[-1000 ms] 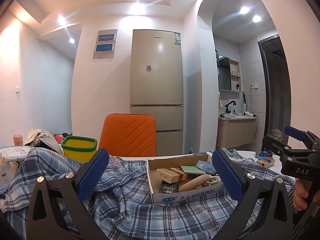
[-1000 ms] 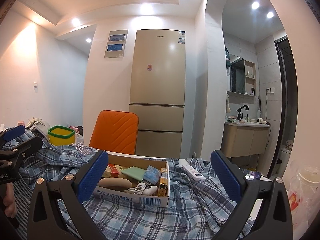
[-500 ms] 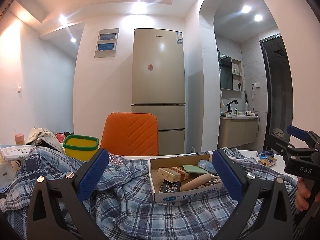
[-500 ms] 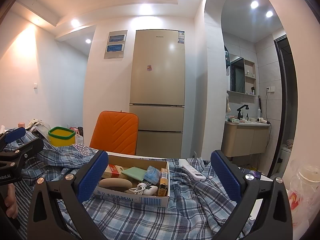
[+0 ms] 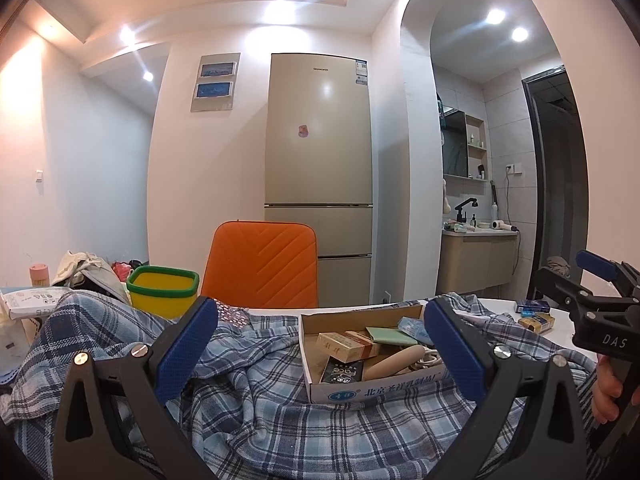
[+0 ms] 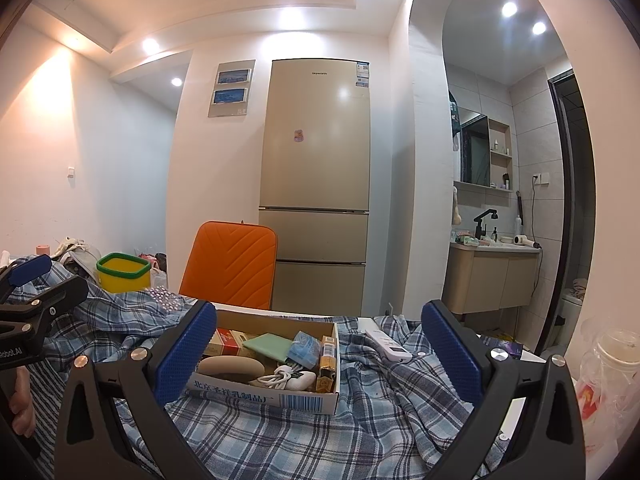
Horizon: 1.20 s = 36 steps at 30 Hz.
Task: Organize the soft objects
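Two grippers' jaws wide, left gripper point(image 5: 320, 344), right gripper point(image 6: 319, 344), above plaid cloth point(image 6: 320, 432)

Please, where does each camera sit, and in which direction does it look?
Left wrist: on the left tongs, open, looking level over the plaid cloth and box toward the fridge; the right tongs and a hand show at the right edge.
Right wrist: on the right tongs, open, facing the same way; the left tongs and a hand show at the left edge.
Shared: cloth, box, orange chair, fridge, yellow bin.
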Available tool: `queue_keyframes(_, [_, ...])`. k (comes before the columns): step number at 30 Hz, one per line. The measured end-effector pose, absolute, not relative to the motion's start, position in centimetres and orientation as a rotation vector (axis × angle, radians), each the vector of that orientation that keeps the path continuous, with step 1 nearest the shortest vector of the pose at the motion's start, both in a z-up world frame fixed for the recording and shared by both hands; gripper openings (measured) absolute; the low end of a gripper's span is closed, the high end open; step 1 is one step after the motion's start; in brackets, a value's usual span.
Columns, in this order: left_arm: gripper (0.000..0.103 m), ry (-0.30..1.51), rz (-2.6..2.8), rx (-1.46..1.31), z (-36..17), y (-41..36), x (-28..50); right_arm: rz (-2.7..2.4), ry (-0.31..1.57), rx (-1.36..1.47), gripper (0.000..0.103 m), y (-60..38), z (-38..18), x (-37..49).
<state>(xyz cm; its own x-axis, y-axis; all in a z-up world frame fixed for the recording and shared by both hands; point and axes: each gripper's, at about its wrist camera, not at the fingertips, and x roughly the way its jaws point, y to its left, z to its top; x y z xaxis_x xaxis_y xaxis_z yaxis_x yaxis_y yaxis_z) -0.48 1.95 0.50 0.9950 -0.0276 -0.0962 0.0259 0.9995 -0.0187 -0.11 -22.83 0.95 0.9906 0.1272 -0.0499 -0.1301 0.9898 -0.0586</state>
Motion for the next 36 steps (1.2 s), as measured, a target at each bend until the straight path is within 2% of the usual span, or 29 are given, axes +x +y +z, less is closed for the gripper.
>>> queue_keyframes(36, [0.103, 0.117, -0.018, -0.018, 0.32, 2.11, -0.07, 0.13, 0.046, -0.06, 0.103, -22.72, 0.9, -0.07])
